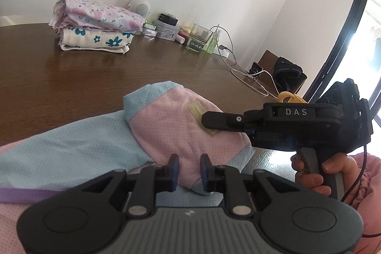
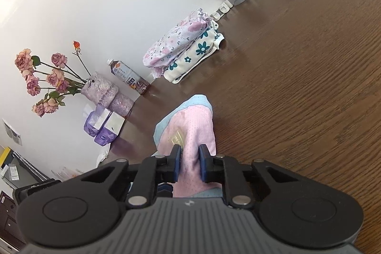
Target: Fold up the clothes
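Bare table point(image 1: 71, 73) lies ahead; folded stack point(image 1: 95, 25) and clutter point(image 1: 197, 37) line the far wall.

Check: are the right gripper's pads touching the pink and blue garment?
Touching. The right wrist view shows the right gripper with both pads pinching a raised fold of the pink and blue garment, no gap on either side.

We see a home room: a wooden table point(image 2: 297, 87) against a white wall, bearing folded floral laundry point(image 1: 95, 23), dried roses point(image 2: 42, 80), and a drink bottle point(image 2: 128, 77).
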### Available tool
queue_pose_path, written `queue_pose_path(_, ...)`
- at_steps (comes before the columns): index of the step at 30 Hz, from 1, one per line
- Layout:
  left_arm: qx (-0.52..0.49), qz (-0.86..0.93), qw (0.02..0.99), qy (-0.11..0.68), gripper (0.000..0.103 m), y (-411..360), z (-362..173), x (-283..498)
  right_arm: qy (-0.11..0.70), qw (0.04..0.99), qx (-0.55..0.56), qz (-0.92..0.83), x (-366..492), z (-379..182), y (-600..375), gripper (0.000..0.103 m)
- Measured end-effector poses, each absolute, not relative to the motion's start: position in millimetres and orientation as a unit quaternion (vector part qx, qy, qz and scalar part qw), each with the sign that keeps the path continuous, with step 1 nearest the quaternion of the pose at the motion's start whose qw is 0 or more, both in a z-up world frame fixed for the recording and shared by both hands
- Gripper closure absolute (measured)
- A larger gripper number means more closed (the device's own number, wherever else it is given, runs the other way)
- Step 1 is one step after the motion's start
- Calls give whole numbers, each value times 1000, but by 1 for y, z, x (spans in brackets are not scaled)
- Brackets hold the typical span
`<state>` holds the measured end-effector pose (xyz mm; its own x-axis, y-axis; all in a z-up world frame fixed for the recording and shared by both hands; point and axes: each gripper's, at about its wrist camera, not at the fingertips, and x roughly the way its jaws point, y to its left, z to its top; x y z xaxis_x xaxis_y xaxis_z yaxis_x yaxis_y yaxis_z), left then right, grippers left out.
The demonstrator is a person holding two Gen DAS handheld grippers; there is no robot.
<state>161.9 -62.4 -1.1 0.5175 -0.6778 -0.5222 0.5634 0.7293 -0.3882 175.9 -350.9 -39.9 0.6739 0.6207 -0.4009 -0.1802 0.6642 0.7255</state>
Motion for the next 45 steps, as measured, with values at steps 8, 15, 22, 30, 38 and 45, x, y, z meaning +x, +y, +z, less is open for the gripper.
queue_pose_path(8, -55, -365, 873, 321, 75, -61, 6, 144, 315, 893, 241, 215, 163, -17, -323, 89)
queue_pose_path(15, -66, -330, 891, 303, 68, -38, 15, 140, 307, 915, 176, 194, 153, -2, -303, 89)
queue_pose_path(22, -98, -279, 908, 295, 64, 0, 20, 140, 289, 939, 62, 175, 142, 18, -265, 90)
queue_pose_path(30, -106, -253, 923, 270, 60, 32, 30, 132, 262, 948, -88, 156, 123, 29, -206, 90)
queue_pose_path(38, -110, -227, 931, 262, 54, 60, 33, 125, 255, 937, -162, 176, 113, 26, -156, 90)
queue_pose_path(45, -115, -218, 935, 256, 53, 74, 34, 119, 270, 927, -161, 202, 110, 15, -132, 90)
